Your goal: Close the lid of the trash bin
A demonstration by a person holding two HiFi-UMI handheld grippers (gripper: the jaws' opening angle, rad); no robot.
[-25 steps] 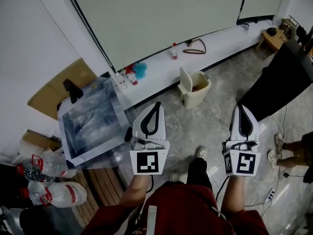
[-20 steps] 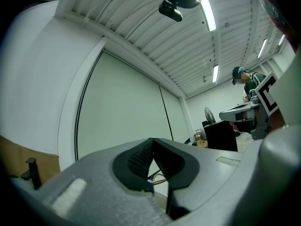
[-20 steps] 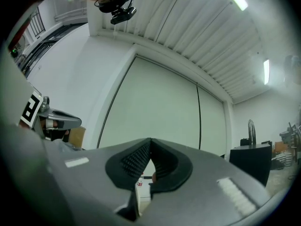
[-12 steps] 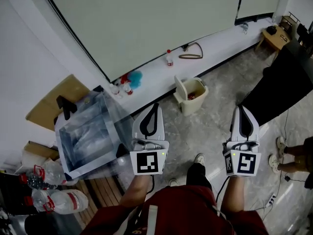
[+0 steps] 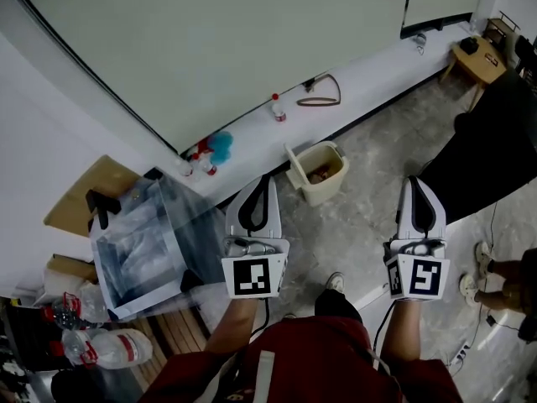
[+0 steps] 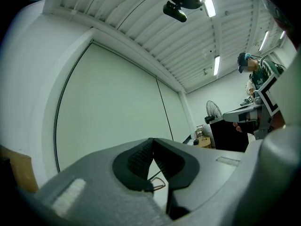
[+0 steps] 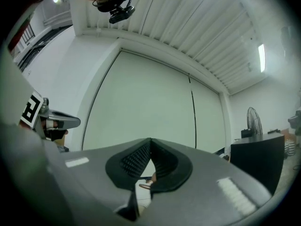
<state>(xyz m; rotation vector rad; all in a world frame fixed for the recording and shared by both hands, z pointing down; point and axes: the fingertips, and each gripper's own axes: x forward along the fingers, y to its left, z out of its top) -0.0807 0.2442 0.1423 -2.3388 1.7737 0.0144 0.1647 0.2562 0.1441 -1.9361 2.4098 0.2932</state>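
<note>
Head view. Left hand-held gripper (image 5: 266,183) and right hand-held gripper (image 5: 417,183) are held out side by side over the grey floor (image 5: 377,149). Each has its jaws brought together, with nothing between them. The trash bin (image 5: 323,179) stands on the floor just beside a long white ledge (image 5: 352,82) along the wall. It sits ahead of the grippers, closer to the left one, and neither touches it. Its lid (image 5: 294,164) stands upright at the bin's left edge, so the bin is open, and some reddish contents are visible inside. On the ledge there is a small bottle (image 5: 275,107) and a loop of cable (image 5: 319,100). At far left a clear plastic box (image 5: 134,242) sits above a few water bottles (image 5: 105,348).

Left gripper view. The left hand-held gripper (image 6: 151,142) has jaw tips that meet, empty. Behind it is a pale wall panel, and a standing fan (image 6: 214,110) is far off. The other gripper shows at the right edge.

Right gripper view. The right hand-held gripper (image 7: 150,142) is likewise closed on nothing. The trash bin is not visible in this view — only wall, ceiling lights and the fan (image 7: 253,117).
</note>
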